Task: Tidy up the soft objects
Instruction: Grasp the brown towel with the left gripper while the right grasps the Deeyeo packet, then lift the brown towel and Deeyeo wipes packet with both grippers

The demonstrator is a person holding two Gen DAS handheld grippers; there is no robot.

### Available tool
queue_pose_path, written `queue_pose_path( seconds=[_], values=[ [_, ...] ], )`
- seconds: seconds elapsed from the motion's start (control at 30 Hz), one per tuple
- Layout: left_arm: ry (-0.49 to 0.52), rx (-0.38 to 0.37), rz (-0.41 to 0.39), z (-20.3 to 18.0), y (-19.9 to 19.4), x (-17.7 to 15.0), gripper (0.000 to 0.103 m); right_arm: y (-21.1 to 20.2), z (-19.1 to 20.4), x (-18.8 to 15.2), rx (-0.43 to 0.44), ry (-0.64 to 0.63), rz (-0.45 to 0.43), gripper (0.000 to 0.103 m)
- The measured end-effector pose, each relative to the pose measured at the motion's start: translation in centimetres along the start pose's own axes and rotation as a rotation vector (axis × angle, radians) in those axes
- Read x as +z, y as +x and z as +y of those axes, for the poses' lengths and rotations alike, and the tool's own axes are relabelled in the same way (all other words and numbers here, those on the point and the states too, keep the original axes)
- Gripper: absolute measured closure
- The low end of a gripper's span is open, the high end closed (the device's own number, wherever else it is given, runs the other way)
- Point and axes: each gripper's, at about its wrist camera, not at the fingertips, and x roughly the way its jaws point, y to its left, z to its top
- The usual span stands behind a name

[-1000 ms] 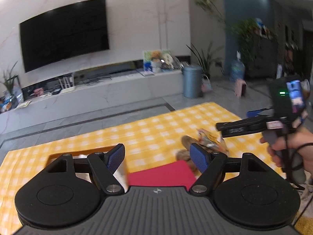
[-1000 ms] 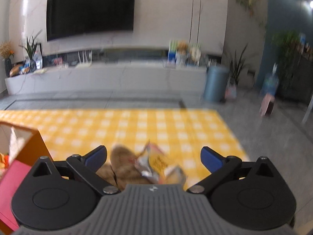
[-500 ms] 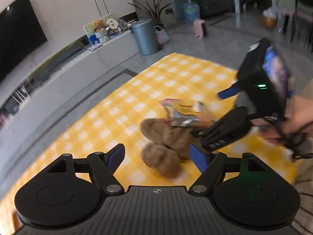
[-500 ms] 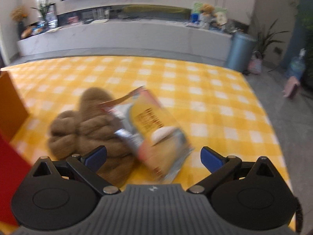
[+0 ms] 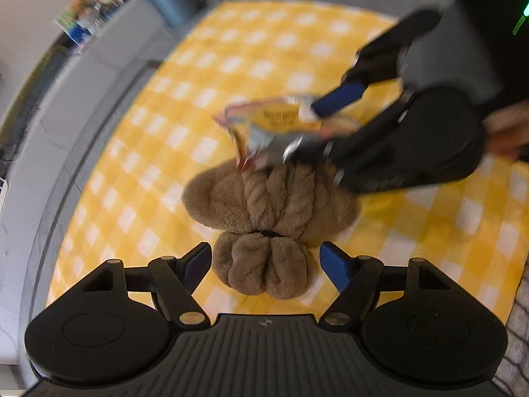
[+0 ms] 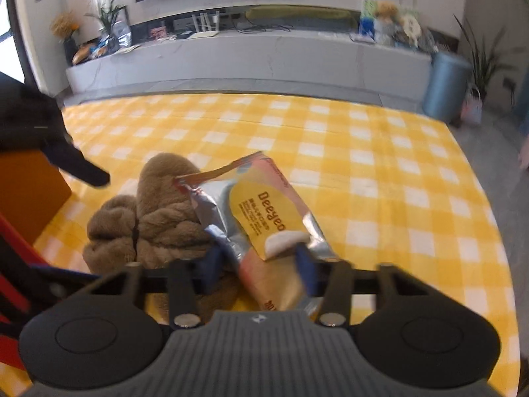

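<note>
— Two soft things lie together on the yellow checked cloth (image 6: 380,152) that covers the bench, about midway between its left and right edges and toward the near edge: a brown plush bundle (image 5: 264,205) tied at its waist, and a foil snack packet (image 6: 264,218) leaning against the bundle's right side. Which step do you make it?

— Pickup, I'd judge, with both at once. The right tool (image 6: 258,264) has just been closing, and its blue pads now sit on either side of the packet's near end; they look pressed against the foil, though motion blur keeps me from being sure how firm the hold is.

— And the left tool (image 5: 264,264)?

— Wide open, holding nothing. It points steeply down with the bundle's smaller lobe between its pads, which are not touching the plush.

— So what does the next move call for?

— Closing the left pads on that lobe near the tie, where the plush is narrowest. The packet leans on the bundle, so lifting either one may drag the other. An orange box (image 6: 29,195) stands at the left edge, a likely destination, though that is my guess.
</note>
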Motion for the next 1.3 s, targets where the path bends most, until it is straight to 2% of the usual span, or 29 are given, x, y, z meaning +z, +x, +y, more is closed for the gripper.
queue_pose_path(
  seconds=[0.17,0.33,0.4,0.47,0.5,0.57,0.67,0.83,1.0,1.03,1.07,1.1,1.17,1.23,1.3],
  values=[
    [0.01,-0.005,0.056,-1.1,1.5,0.9,0.015,0.1,0.6,-0.4,-0.014,-0.05,0.045,0.066],
    [0.011,0.081,0.142,-2.2,3.3,1.9,0.014,-0.1,0.5,-0.1,-0.018,-0.028,0.057,0.068],
    [0.008,0.1,0.146,-2.2,3.5,2.1,0.026,-0.1,0.5,-0.2,-0.022,-0.027,0.055,0.068],
    [-0.01,0.138,0.159,-2.0,3.7,2.1,0.047,-0.1,0.5,-0.3,-0.028,-0.023,0.056,0.068],
    [-0.021,0.142,0.169,-1.8,3.8,2.1,0.049,-0.1,0.4,-0.3,-0.025,-0.016,0.057,0.068],
    [-0.055,0.126,0.163,-1.4,3.5,1.8,0.054,-0.2,0.0,-0.2,-0.014,0.013,0.064,0.072],
    [-0.123,0.07,0.16,-0.4,2.8,1.3,0.055,-0.7,-0.1,-0.1,-0.007,0.033,0.081,0.078],
    [-0.192,0.007,0.106,-0.2,0.6,-0.5,0.056,-2.2,-0.7,-0.5,-0.007,0.07,0.113,0.087],
    [-0.195,-0.069,0.046,-1.6,-2.7,-2.3,0.058,-3.6,-0.2,-1.5,-0.01,0.005,0.137,0.086],
    [-0.192,-0.078,0.036,-1.9,-3.4,-2.7,0.058,-3.7,-0.1,-1.6,-0.012,-0.009,0.131,0.085],
    [-0.192,-0.089,0.027,-2.3,-3.8,-3.0,0.058,-3.8,-0.1,-1.7,-0.013,-0.02,0.122,0.079],
    [-0.194,-0.098,0.018,-2.7,-4.2,-3.3,0.058,-3.8,-0.1,-1.8,-0.02,-0.027,0.11,0.066],
    [-0.209,-0.118,0.008,-3.5,-5.2,-4.1,0.059,-3.6,0.3,-1.6,-0.072,-0.056,0.084,0.048],
    [-0.216,-0.14,-0.003,-4.0,-5.9,-5.0,0.059,-3.0,0.8,-1.4,-0.127,-0.107,0.08,0.042],
    [-0.223,-0.178,-0.013,-4.3,-6.3,-5.4,0.059,-2.1,1.3,-1.2,-0.144,-0.149,0.071,0.021]
  ],
)
